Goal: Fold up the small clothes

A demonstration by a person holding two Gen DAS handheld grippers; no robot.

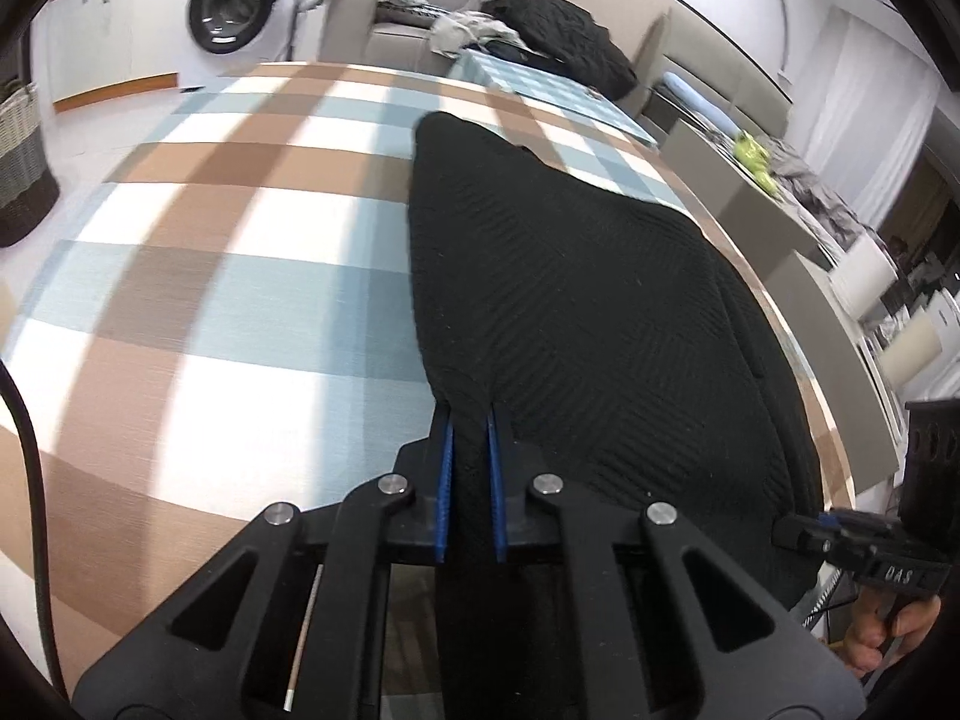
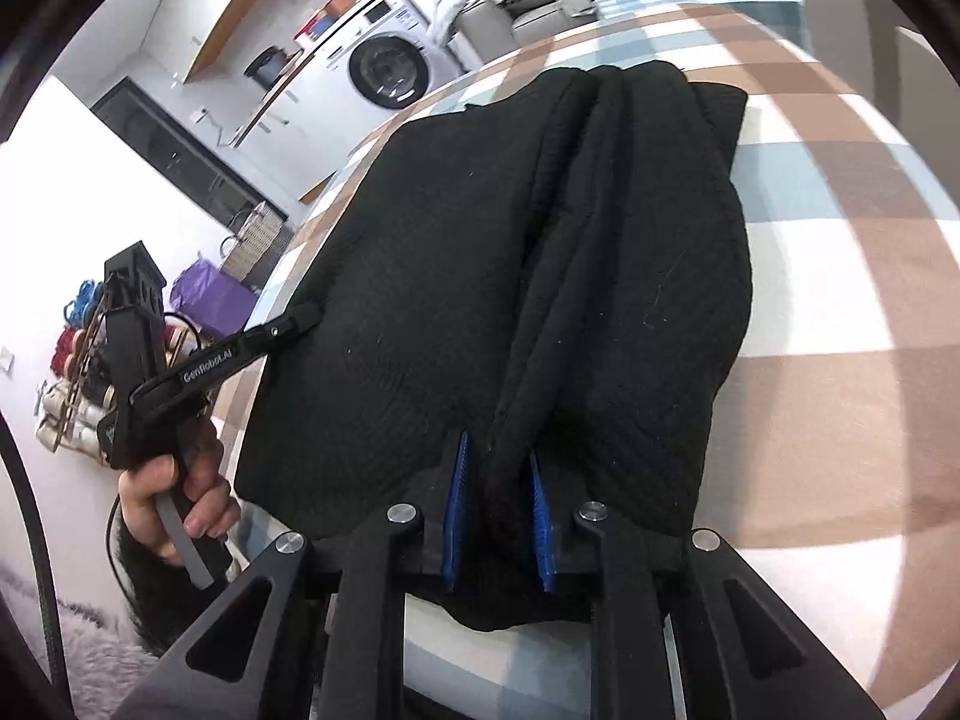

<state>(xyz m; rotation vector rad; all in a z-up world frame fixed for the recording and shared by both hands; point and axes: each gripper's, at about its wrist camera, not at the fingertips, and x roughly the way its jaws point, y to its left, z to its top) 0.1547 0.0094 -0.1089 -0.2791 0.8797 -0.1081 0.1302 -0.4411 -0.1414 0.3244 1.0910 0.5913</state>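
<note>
The left gripper (image 1: 471,420) was clamped on the near edge of a black knit garment (image 1: 576,312), its blue pads (image 1: 445,468) pinching a narrow fold. The right gripper (image 2: 498,468) gripped a thicker bunched ridge of the same garment at its near hem. The garment lay flat on a checked tablecloth (image 1: 198,276). Beyond the table stood a washing machine (image 1: 240,0) and a sofa (image 1: 384,18) heaped with clothes.

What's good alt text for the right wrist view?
The right gripper is clamped on a bunched fold at the near edge of a black knit garment lying on a plaid tablecloth. At left, a hand holds the left gripper, which pinches the garment's other near corner; a washing machine stands behind.
</note>
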